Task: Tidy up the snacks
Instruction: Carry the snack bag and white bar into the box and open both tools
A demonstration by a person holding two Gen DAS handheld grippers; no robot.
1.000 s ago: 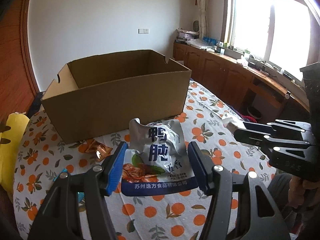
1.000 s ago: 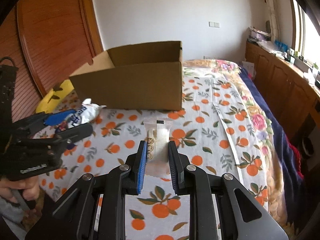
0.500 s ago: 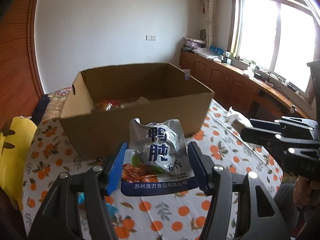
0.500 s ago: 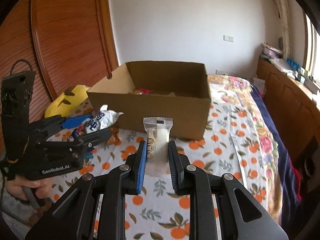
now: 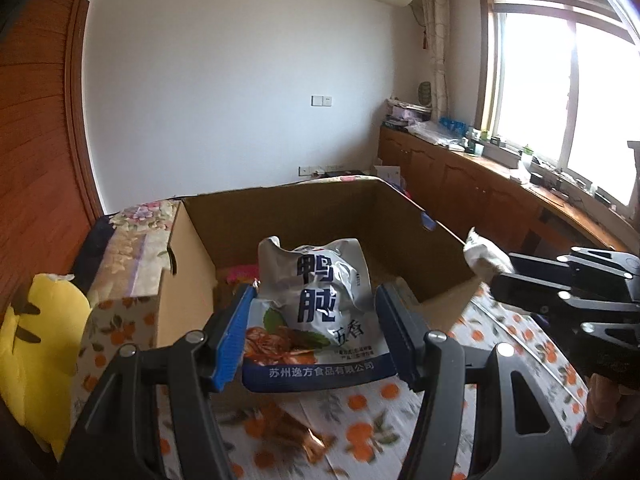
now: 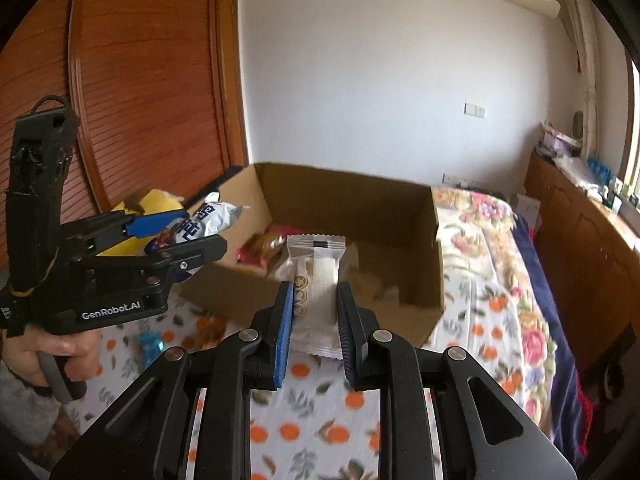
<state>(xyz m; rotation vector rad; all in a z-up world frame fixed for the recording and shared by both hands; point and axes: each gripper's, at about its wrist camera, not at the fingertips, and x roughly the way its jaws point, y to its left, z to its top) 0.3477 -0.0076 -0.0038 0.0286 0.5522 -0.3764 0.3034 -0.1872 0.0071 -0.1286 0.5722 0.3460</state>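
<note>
My left gripper (image 5: pixel 316 320) is shut on a silver and blue snack bag (image 5: pixel 316 304) with large blue characters, held above the near wall of the open cardboard box (image 5: pixel 200 248). My right gripper (image 6: pixel 316 320) is shut on a small white wrapped snack (image 6: pixel 318 280), held upright in front of the same box (image 6: pixel 420 288). Inside the box lie a pink packet (image 5: pixel 240 272) and red and brown packets (image 6: pixel 260 250). In the right wrist view the left gripper (image 6: pixel 180 236) with its bag (image 6: pixel 212 218) is at the left; in the left wrist view the right gripper (image 5: pixel 500 270) shows at the right.
The box stands on a bed with an orange-print cloth (image 6: pixel 320 432). A blue wrapped sweet (image 6: pixel 150 344) and an orange packet (image 5: pixel 296 436) lie on the cloth. A yellow plush (image 5: pixel 36 344) sits at the left. Wooden cabinets (image 5: pixel 480 196) run under the window.
Both grippers have risen and moved toward the box, each keeping its snack. The box's inside and the packets in it have come into view.
</note>
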